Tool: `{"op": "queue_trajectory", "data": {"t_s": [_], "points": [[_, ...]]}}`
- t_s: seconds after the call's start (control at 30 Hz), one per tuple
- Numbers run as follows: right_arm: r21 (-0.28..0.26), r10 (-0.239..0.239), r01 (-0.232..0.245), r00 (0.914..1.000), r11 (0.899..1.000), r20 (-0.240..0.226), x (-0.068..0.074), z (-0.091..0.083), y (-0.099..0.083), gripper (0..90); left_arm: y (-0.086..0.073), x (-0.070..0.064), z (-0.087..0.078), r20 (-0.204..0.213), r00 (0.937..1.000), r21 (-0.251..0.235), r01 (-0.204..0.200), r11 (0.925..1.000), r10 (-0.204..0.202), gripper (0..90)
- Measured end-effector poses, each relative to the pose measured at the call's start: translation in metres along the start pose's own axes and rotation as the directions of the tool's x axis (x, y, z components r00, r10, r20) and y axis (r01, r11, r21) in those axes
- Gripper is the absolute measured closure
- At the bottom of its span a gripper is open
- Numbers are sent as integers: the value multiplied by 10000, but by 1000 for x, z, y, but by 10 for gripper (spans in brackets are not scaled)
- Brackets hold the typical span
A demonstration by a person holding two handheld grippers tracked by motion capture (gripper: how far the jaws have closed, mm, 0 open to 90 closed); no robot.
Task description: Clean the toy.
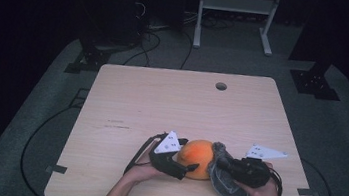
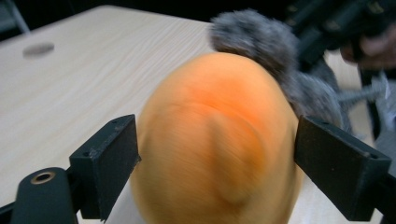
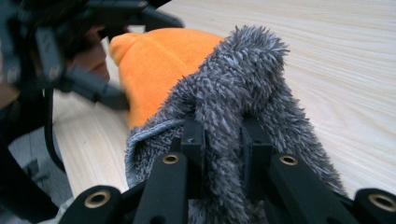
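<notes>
An orange soft, rounded object [image 1: 198,157] rests near the table's front edge. My left gripper [image 1: 189,156] holds it, a jaw pressed on each side of the orange object [image 2: 215,140], which is blurred up close. A fuzzy grey cloth [image 1: 225,185] lies against the object's right side. My right gripper [image 1: 219,160] is shut on a fold of this cloth [image 3: 252,70], the jaws of the right gripper [image 3: 224,137] pinching the pile. The cloth [image 2: 261,37] touches the top right of the orange object [image 3: 163,60].
The light wooden table [image 1: 162,101] has a round hole [image 1: 221,86] near its far edge. Behind the table stand a white frame [image 1: 233,14] and black stands, with cables on the grey floor. The person's hands sit at the front edge.
</notes>
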State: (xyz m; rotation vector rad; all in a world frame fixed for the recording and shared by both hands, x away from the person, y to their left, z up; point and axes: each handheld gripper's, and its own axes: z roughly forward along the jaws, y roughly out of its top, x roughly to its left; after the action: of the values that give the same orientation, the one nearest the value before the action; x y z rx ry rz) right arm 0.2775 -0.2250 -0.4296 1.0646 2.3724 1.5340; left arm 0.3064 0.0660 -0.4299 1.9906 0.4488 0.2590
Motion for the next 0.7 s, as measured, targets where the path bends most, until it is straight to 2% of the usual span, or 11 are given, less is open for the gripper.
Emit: {"op": "queue_trajectory", "data": {"t_s": [0.1, 0.17, 0.23, 0.3, 0.33, 0.4, 0.47, 0.5, 0.57, 0.63, 0.7], "points": [[243, -240, 243, 9996, 9994, -147, 2, -2, -1, 742, -3, -2, -2, 14, 9996, 253, -282, 9993, 282, 250], [559, -218, 228, 9996, 9982, -189, -1, -6, -3, 741, -4, -6, -2, -27, 9977, 409, -678, 9969, 679, 306], [376, -36, 40, 9999, 9993, -107, -2, -13, -2, 742, -3, -9, -2, 110, 9945, 433, -1046, 9936, 1042, 333], [-169, -241, 240, 9997, 9996, -57, 6, -18, 6, 742, -3, -15, 0, 295, 9878, 430, -1541, 9871, 1530, 342], [-254, -398, 396, 9992, 9989, -78, 10, -18, 10, 743, -2, -19, 2, 366, 9820, 423, -1866, 9815, 1851, 344], [-275, -1146, 1147, 9934, 9930, 27, 28, -13, 22, 742, -1, -25, 3, 417, 9711, 494, -2368, 9703, 2349, 343], [-139, -1724, 1724, 9850, 9849, 31, 42, -7, 28, 741, -2, -28, 1, 531, 9560, 606, -2916, 9546, 2886, 337], [10, -2015, 2015, 9794, 9795, 91, 49, -3, 29, 741, -3, -27, -1, 605, 9526, 610, -3017, 9514, 2982, 334], [138, -2292, 2289, 9731, 9733, 240, 53, 0, 29, 740, -6, -23, -5, 663, 9563, 579, -2887, 9557, 2849, 333], [120, -2075, 2072, 9776, 9782, 347, 47, -1, 25, 740, -7, -19, -8, 635, 9597, 670, -2777, 9583, 2736, 333], [110, -1596, 1593, 9862, 9872, 435, 34, -4, 19, 741, -8, -15, -9, 619, 9666, 732, -2530, 9647, 2488, 332]]}}
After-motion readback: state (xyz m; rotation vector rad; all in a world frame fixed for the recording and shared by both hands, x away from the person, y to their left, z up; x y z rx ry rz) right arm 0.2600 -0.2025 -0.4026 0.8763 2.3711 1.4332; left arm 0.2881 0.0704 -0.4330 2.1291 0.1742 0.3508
